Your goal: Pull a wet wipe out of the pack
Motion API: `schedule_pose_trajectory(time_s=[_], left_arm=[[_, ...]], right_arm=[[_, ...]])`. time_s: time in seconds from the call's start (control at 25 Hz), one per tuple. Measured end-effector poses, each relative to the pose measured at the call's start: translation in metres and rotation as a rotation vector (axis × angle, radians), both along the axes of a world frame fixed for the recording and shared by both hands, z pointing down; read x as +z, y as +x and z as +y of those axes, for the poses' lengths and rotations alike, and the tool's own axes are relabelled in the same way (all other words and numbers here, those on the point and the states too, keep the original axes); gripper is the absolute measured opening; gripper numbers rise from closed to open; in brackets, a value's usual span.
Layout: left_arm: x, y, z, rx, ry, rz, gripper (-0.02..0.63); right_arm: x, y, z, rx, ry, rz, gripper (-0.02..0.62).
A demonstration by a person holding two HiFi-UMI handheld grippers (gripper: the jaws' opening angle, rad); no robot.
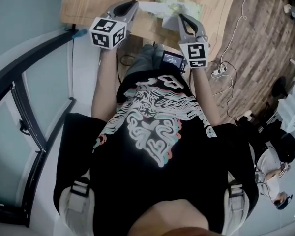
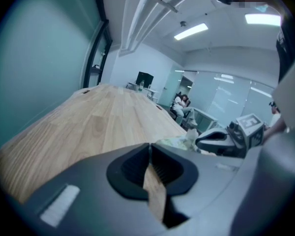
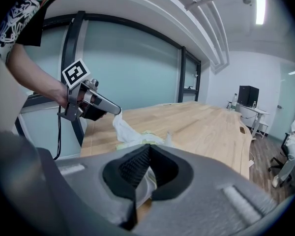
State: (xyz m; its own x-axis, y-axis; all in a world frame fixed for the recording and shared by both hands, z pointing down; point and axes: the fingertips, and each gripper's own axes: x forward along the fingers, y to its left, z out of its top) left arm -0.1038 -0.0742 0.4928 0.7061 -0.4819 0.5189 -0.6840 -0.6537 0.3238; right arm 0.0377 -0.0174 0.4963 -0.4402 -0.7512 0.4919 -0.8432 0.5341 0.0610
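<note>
A yellow-green wet wipe pack (image 1: 188, 6) lies near the front edge of the wooden table (image 1: 98, 4). A white wipe (image 1: 150, 6) stretches from the pack's opening out to the left. My left gripper (image 1: 135, 4) is shut on the far end of it. From the right gripper view, the left gripper (image 3: 117, 111) pinches the wipe (image 3: 124, 129) above the pack (image 3: 146, 136). My right gripper (image 1: 180, 17) is shut on the pack's near edge, with white material showing under its jaws (image 3: 148, 149). In the left gripper view the shut left gripper (image 2: 150, 149) hides the wipe, while the pack (image 2: 177, 142) and right gripper (image 2: 199, 140) sit to its right.
The long table (image 3: 201, 124) runs far back, with a monitor (image 3: 248, 95) at its end. A glass wall stands to the left. Cables and a power strip (image 1: 219, 73) lie on the wood floor at the right. People sit in the distance (image 2: 183, 104).
</note>
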Motion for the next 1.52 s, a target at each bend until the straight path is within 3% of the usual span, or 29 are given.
schedule_pose_trajectory(time_s=[0.24,0.4,0.72,0.92,1.0,1.08,1.2,1.52], left_arm=[[0.014,-0.009,0.002,-0.029,-0.023,-0.035,0.006],[0.013,-0.004,0.003,-0.023,-0.001,-0.035,0.105],[0.012,-0.002,-0.003,-0.056,0.037,-0.062,0.188],[-0.002,-0.001,-0.002,-0.05,0.091,-0.055,0.196],[-0.012,0.002,-0.001,-0.034,0.143,-0.071,0.16],[-0.024,0.007,0.0,-0.017,0.2,-0.085,0.064],[-0.039,0.014,0.001,-0.003,0.266,-0.102,-0.009],[-0.075,0.039,0.006,0.036,0.317,-0.059,-0.011]], right_arm=[[-0.008,0.002,0.002,0.006,0.012,-0.015,0.0],[-0.015,0.004,0.004,0.013,0.021,-0.029,0.0],[-0.028,0.007,0.001,0.027,0.039,-0.058,0.0],[-0.038,0.008,0.005,0.033,0.05,-0.055,-0.001],[-0.042,0.01,0.005,0.045,0.049,-0.057,0.0],[-0.046,0.013,0.006,0.06,0.051,-0.06,0.0],[-0.055,0.017,0.004,0.075,0.067,-0.063,-0.001],[-0.093,0.029,-0.004,0.109,0.126,-0.122,-0.002]])
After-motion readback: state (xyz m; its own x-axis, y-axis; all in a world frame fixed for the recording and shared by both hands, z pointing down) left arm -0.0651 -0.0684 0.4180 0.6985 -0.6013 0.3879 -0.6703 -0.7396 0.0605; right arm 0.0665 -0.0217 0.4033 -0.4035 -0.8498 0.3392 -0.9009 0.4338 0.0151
